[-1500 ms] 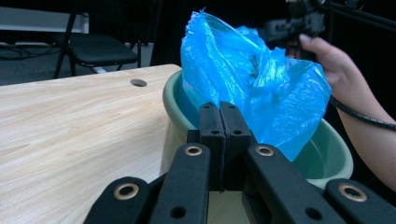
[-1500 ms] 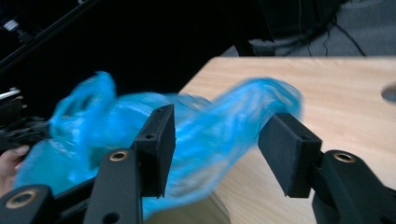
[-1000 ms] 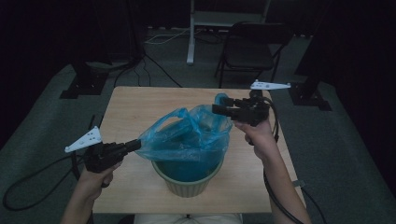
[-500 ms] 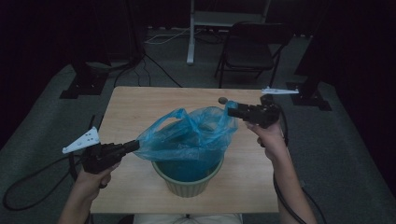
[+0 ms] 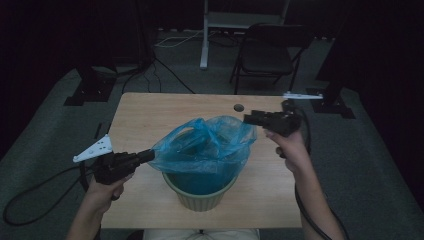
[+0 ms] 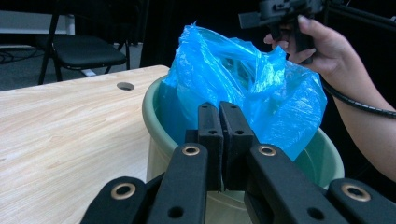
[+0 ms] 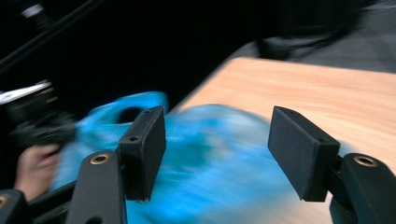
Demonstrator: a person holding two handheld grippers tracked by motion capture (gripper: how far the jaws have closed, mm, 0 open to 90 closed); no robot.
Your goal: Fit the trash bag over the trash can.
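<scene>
left tongs (image 5: pixel 145 156) clamped on blue bag (image 5: pixel 207 145) rim | right tongs (image 5: pixel 250 119) apart, just beside far rim | bag sits in green bucket (image 5: pixel 200 192) on counter (image 5: pixel 150 115) | risk: one-sided pull drags thin film out or tips bucket

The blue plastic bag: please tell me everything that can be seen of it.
The blue plastic bag is thin, translucent, crinkled film. It sits in the pale green bucket, its lower part lining the inside while the loose top stands bunched above the rim. The left gripper has its fingers shut on the bag's edge. The right gripper, open, hovers at the opposite edge, holding nothing.
</scene>
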